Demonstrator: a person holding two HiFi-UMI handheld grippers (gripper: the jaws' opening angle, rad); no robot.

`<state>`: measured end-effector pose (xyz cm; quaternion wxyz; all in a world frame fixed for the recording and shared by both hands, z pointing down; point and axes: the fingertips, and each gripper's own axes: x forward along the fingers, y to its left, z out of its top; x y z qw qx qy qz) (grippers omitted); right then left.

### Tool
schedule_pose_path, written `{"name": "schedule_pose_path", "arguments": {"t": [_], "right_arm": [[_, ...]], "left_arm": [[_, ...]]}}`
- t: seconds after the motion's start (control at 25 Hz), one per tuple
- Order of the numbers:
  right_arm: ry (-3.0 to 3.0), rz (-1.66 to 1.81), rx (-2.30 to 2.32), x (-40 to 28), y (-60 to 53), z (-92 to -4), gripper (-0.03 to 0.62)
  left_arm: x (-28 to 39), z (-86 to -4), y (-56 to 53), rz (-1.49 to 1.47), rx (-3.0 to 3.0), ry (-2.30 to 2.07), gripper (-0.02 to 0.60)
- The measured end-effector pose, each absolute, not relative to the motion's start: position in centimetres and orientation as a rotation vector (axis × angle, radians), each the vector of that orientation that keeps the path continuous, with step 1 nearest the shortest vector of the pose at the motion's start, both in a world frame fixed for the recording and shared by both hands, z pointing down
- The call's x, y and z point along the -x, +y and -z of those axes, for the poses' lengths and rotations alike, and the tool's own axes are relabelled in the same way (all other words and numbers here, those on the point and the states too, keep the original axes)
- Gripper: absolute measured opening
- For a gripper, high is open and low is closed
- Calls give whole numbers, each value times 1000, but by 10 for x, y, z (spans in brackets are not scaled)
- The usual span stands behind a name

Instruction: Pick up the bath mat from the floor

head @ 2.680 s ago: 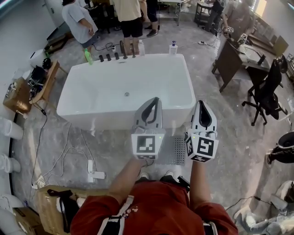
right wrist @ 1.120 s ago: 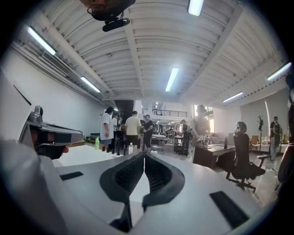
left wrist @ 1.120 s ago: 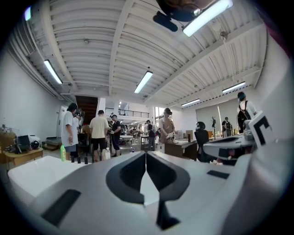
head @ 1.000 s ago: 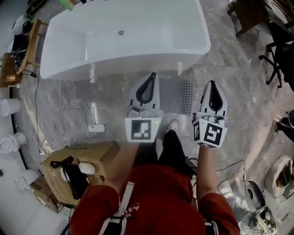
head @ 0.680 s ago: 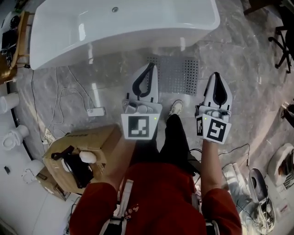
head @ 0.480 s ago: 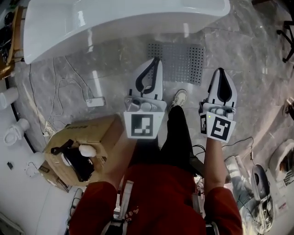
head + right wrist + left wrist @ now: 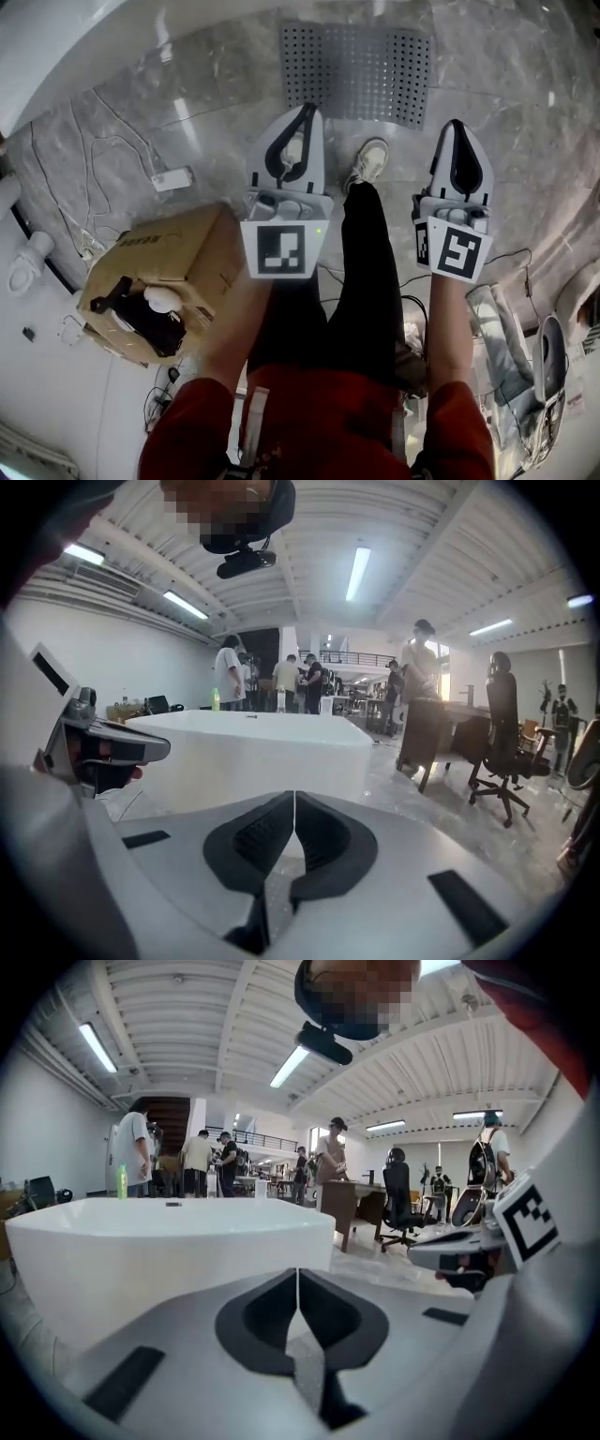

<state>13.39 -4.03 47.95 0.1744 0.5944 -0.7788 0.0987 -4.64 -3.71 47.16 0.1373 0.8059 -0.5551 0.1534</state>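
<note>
Your left gripper (image 7: 308, 109) has its jaws pressed together with nothing between them. Your right gripper (image 7: 457, 123) is in the same condition, closed and empty. The two are held side by side above the marble floor (image 7: 216, 84), one on each side of your leg, both pointing forward. The bath mat (image 7: 357, 58), grey and perforated, lies flat on the floor ahead of the grippers, near the white bathtub (image 7: 56, 47). Neither gripper touches it. Your shoe (image 7: 369, 161) stands just short of the mat's near edge. A cardboard box (image 7: 164, 262) sits on the floor to your left, near a white power strip (image 7: 169, 178) with trailing cables.
</note>
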Motion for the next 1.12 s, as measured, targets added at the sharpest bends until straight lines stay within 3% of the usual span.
{"name": "schedule_pose_path", "arguments": {"t": [1.12], "right_arm": [[-2185,-433,-1522,-103,-19,-754,12]], "left_arm": [[73,-759,-10,-598,-2156,-1585,15]]}}
